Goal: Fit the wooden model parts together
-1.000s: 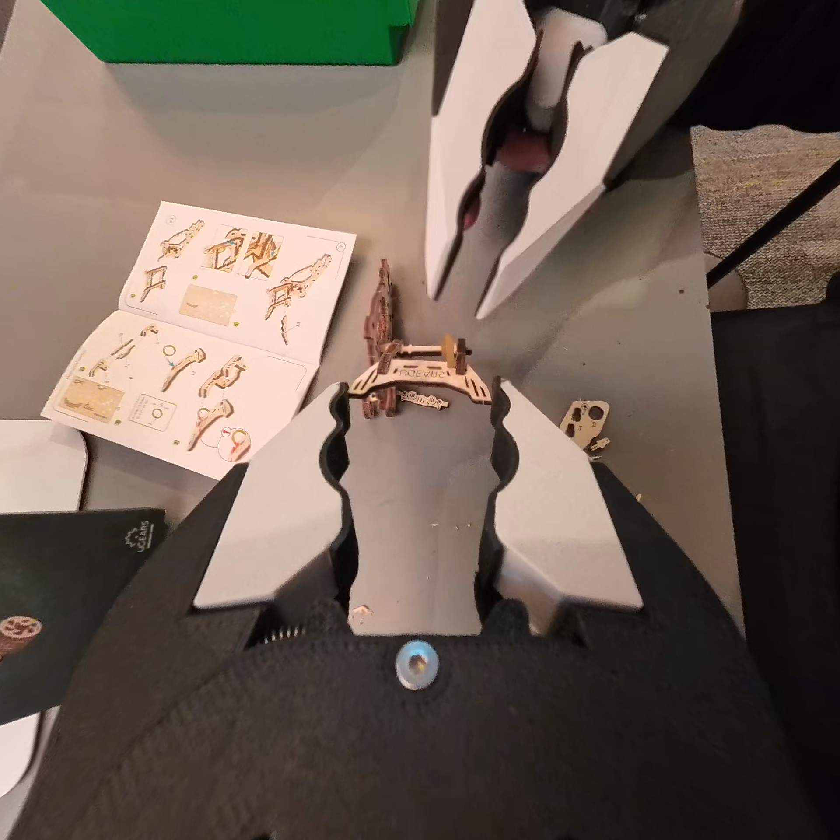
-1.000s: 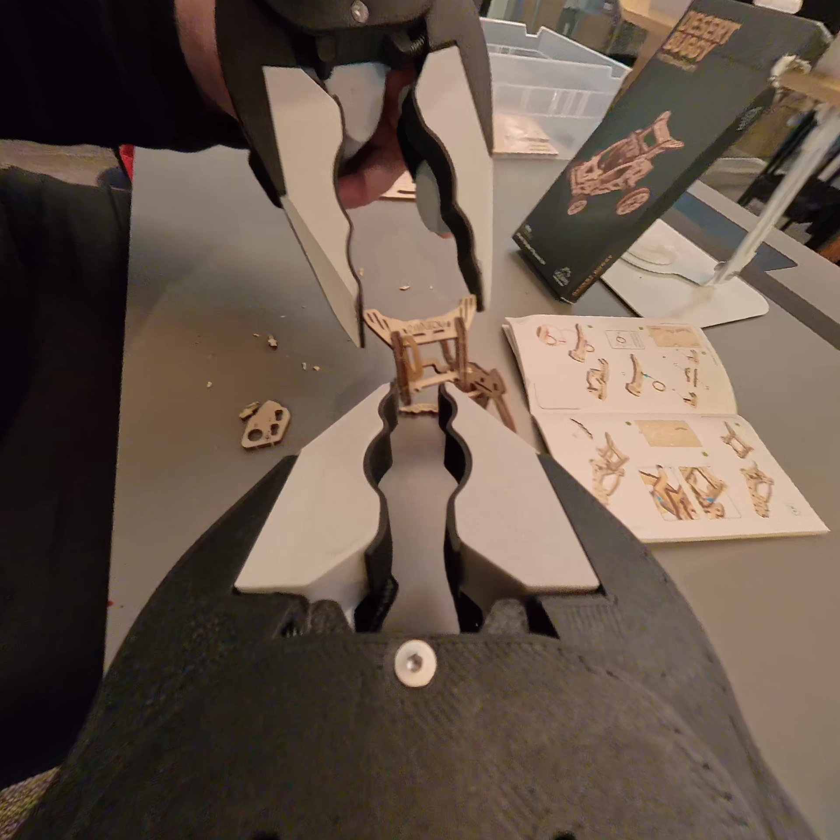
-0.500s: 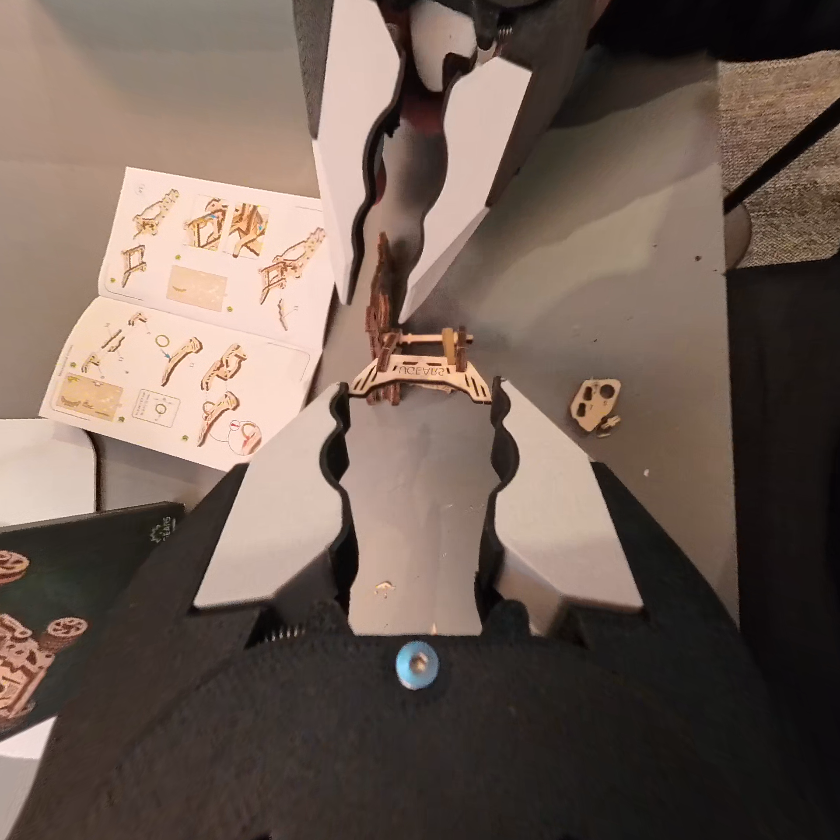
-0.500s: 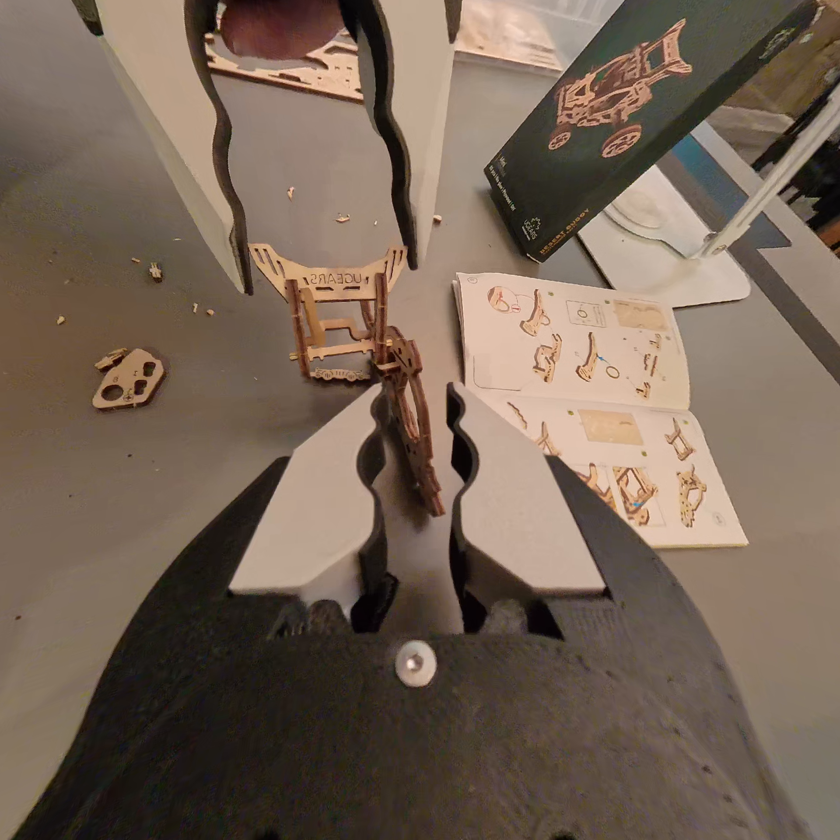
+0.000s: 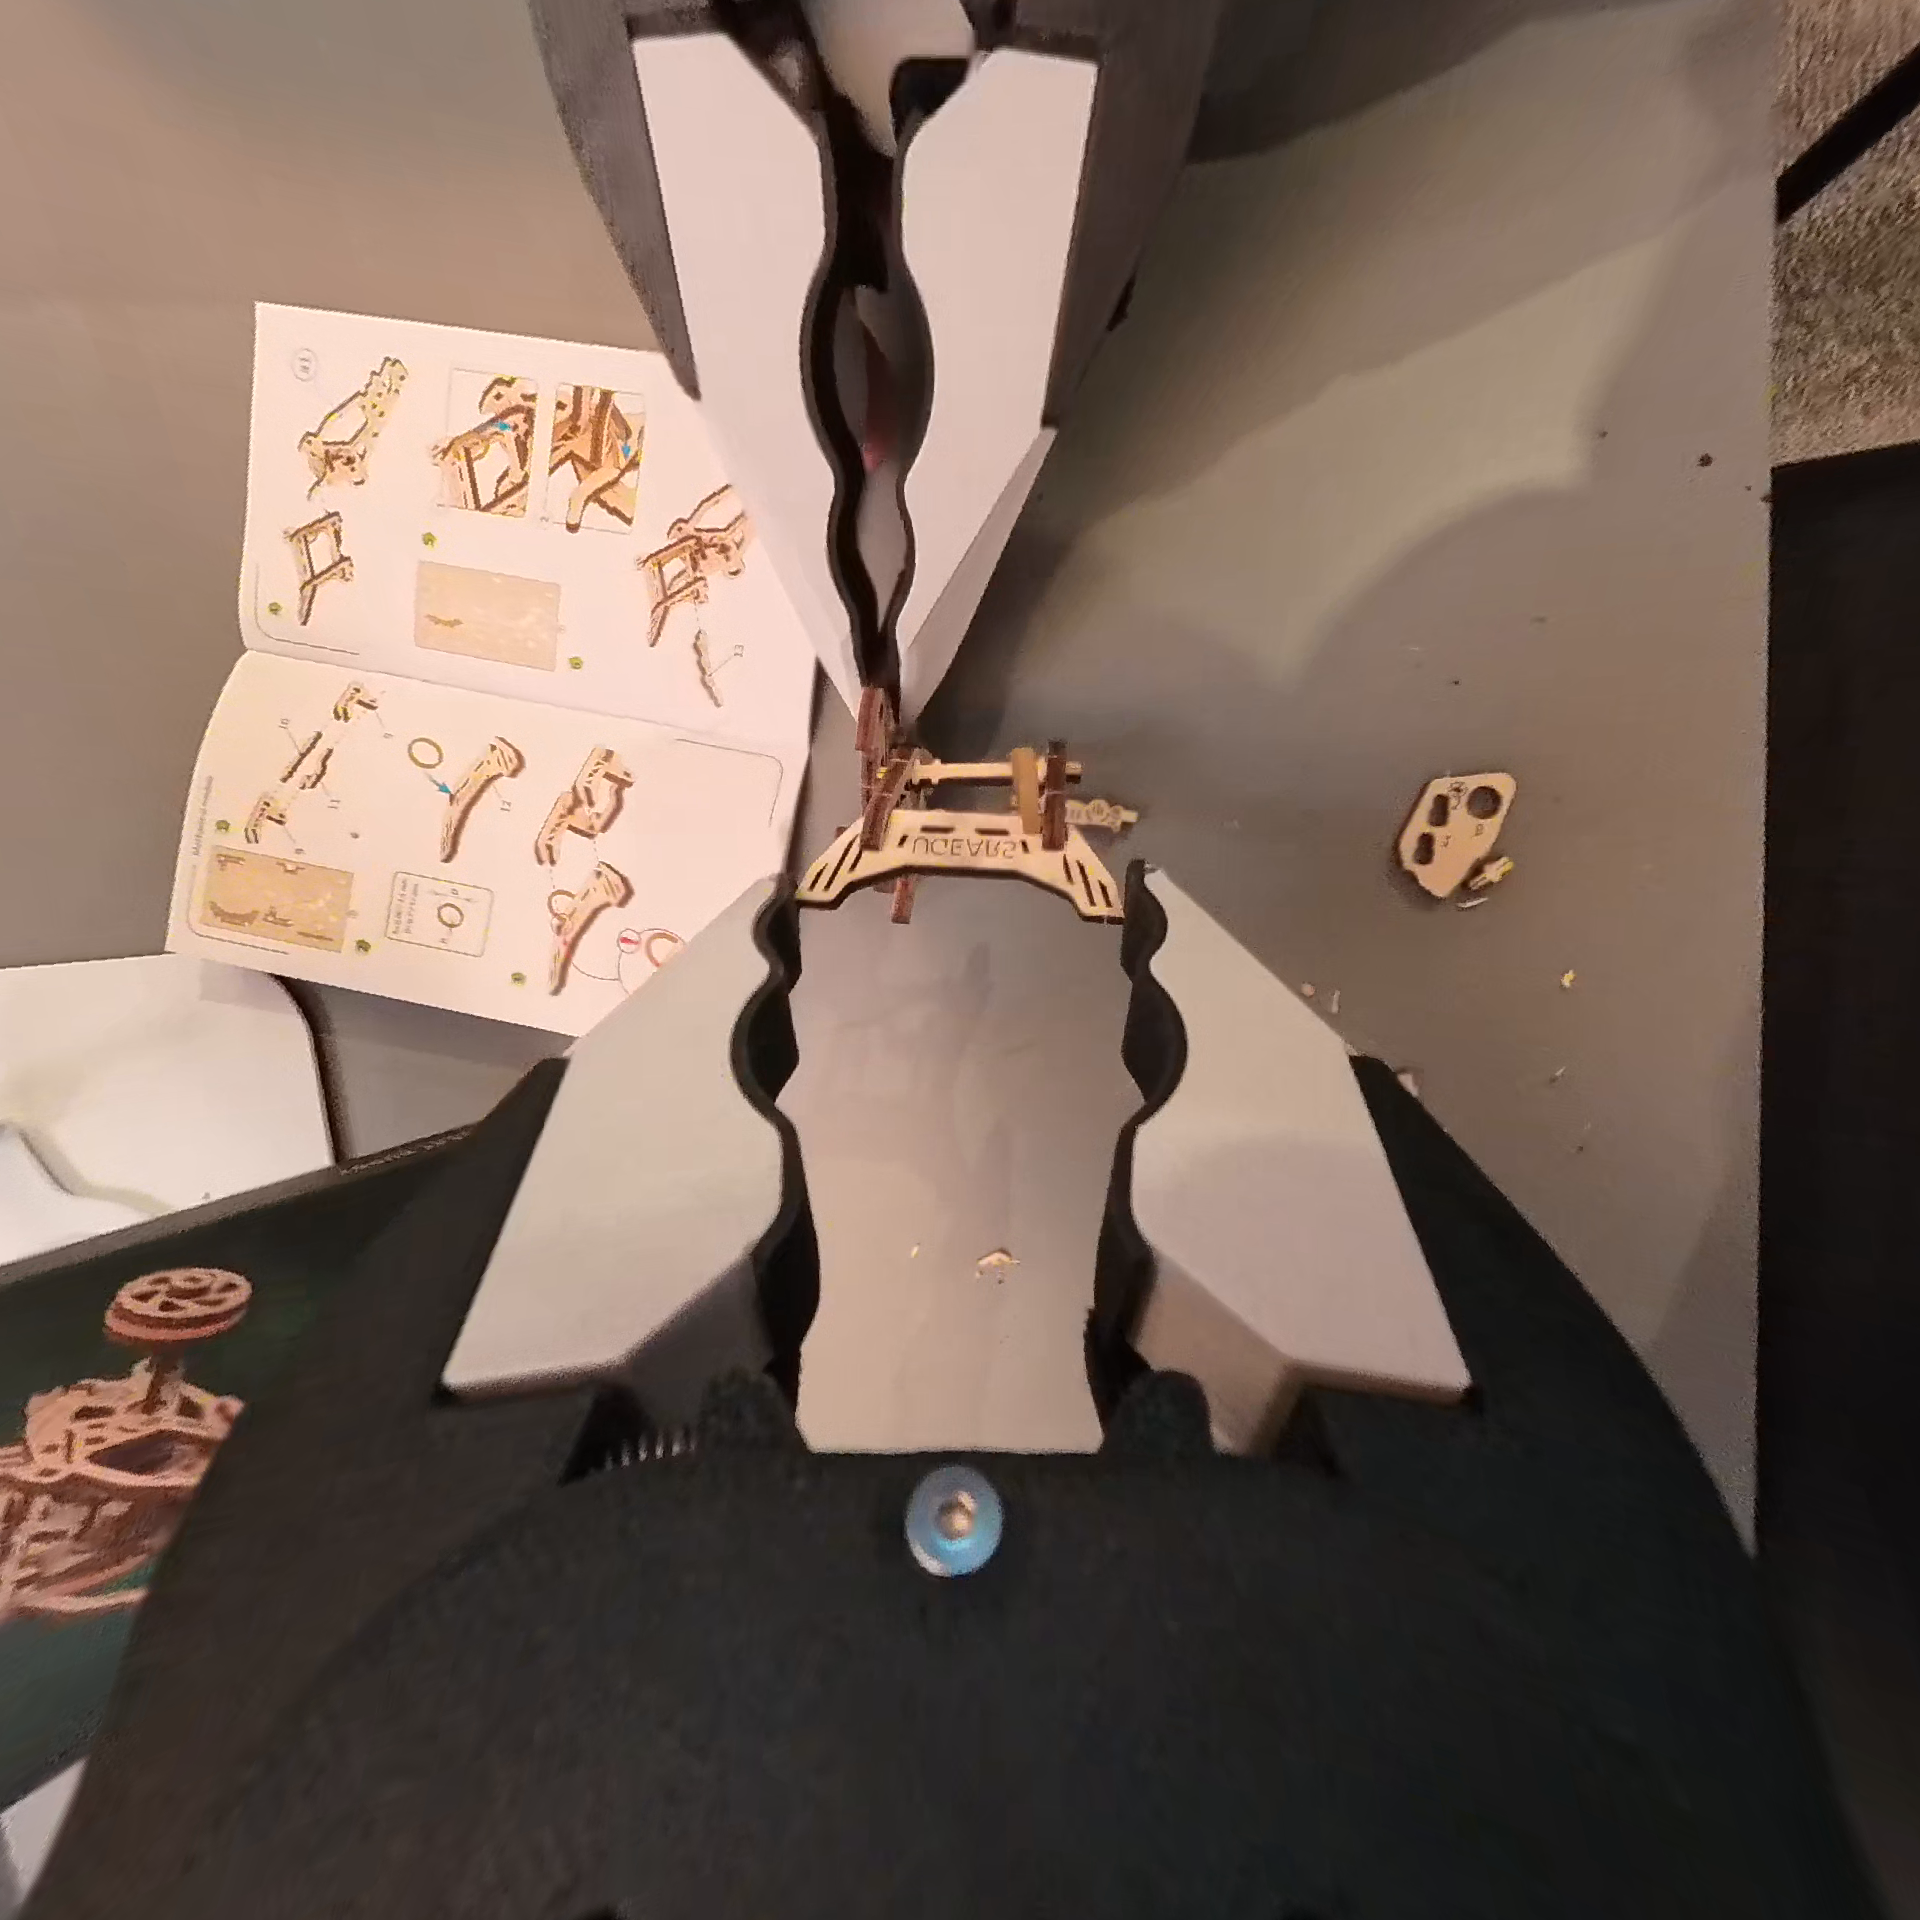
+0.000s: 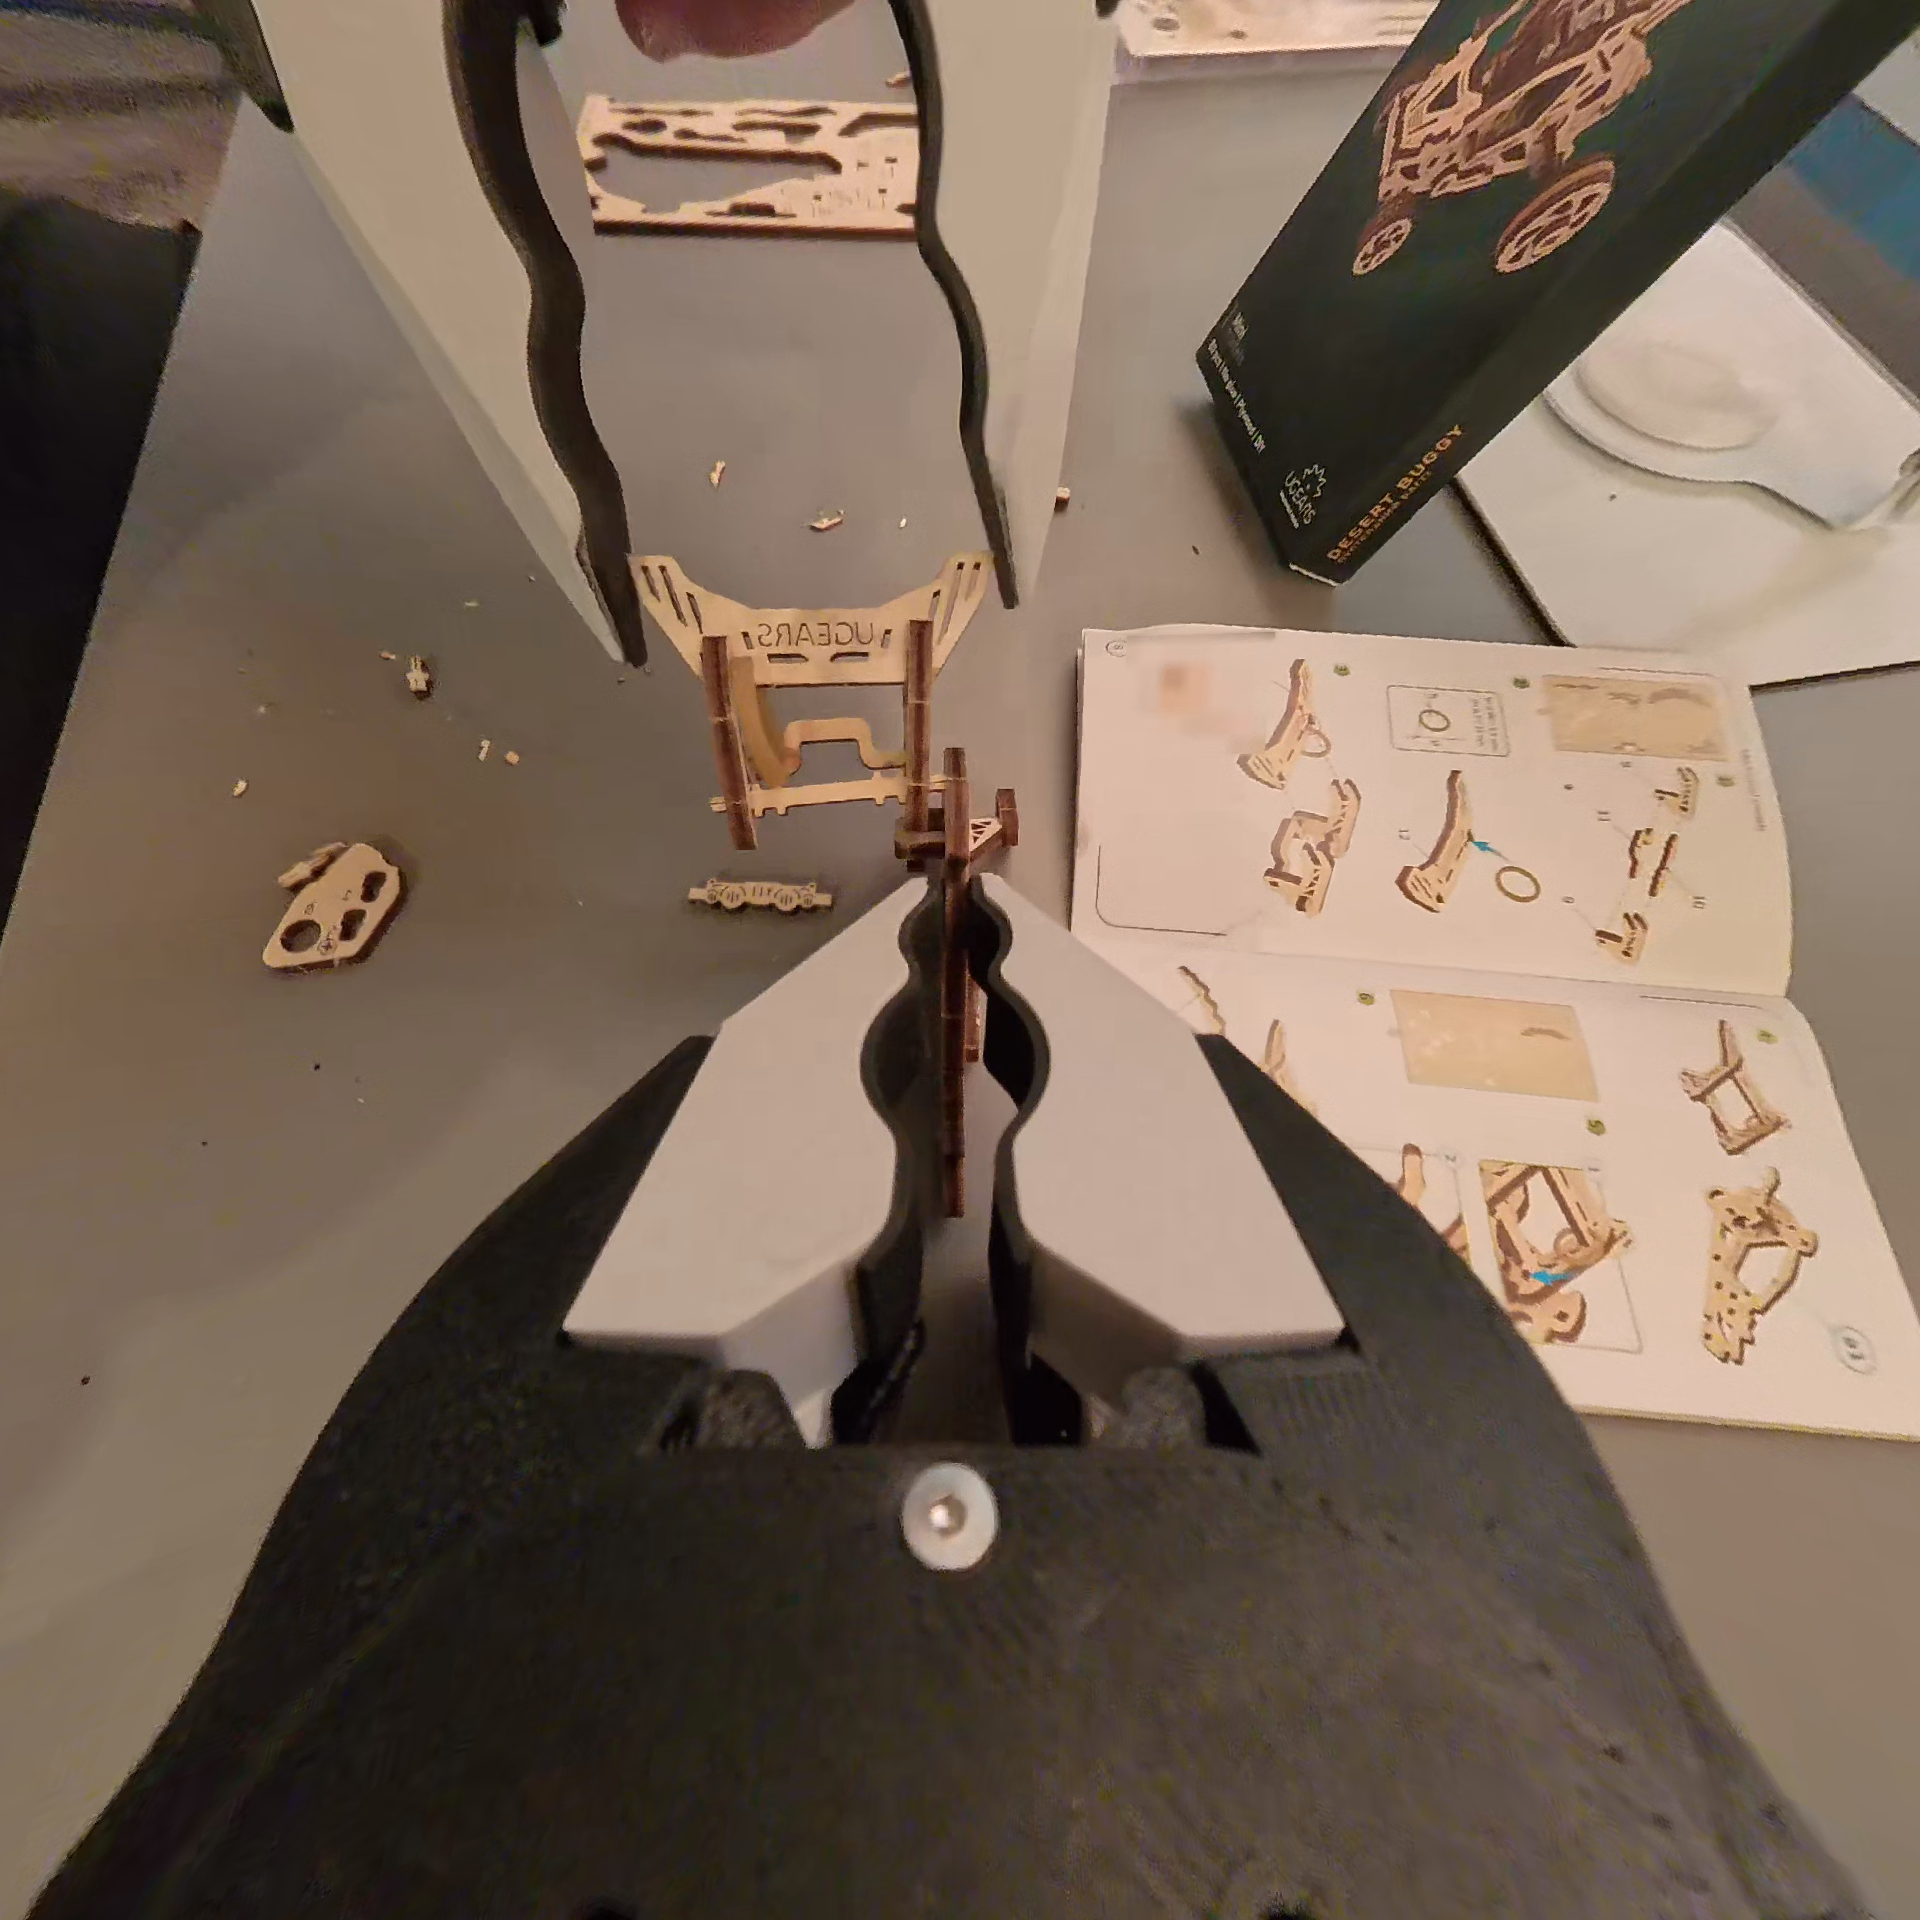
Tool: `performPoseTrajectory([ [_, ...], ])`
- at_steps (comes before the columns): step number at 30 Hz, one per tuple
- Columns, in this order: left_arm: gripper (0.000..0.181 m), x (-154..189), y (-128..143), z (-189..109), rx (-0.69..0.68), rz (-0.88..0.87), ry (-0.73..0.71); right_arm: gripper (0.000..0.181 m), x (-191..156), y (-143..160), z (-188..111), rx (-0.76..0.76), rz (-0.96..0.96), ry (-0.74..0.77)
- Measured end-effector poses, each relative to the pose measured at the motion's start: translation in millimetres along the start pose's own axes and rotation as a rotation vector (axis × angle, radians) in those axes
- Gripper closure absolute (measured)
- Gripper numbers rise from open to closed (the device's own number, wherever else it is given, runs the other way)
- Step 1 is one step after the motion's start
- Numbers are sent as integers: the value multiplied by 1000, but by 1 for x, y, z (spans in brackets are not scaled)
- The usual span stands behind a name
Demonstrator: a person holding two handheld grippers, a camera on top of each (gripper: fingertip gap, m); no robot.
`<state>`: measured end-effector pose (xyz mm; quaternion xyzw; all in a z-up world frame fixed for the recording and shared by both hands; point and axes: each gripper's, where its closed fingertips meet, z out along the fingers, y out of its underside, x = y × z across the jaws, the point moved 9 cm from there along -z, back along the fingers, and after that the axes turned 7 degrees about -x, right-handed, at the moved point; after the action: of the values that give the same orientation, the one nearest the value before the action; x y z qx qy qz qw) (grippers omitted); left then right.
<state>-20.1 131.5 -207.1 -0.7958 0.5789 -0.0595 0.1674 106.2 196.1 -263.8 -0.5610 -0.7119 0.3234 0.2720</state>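
Observation:
A light wooden frame with a curved cross plate stands on the grey table. My left gripper is shut on the plate's two ends, its fingers spread wide. It also shows at the top of the right wrist view, on the same frame. A dark wooden side piece stands edge-on against one side of the frame. My right gripper is shut on it. In the left wrist view the right gripper comes from above, the side piece at its tips.
An open instruction booklet lies beside the model. A dark kit box stands behind it, by a white base. A cut-out wooden sheet, a small holed part, a tiny strip part and wood crumbs lie around. The grippers' ends are close to 5 centimetres from one another.
My right gripper came down onto the dark side piece and closed on it; a second ago it was open and farther off. My left gripper kept hold of the frame.

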Motion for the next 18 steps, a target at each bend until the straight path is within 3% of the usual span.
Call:
performPoseTrajectory([
  [18, 121, 0, -11, 1, -127, 107, -20, 181, 1, -1, 0, 19, -30, 12],
])
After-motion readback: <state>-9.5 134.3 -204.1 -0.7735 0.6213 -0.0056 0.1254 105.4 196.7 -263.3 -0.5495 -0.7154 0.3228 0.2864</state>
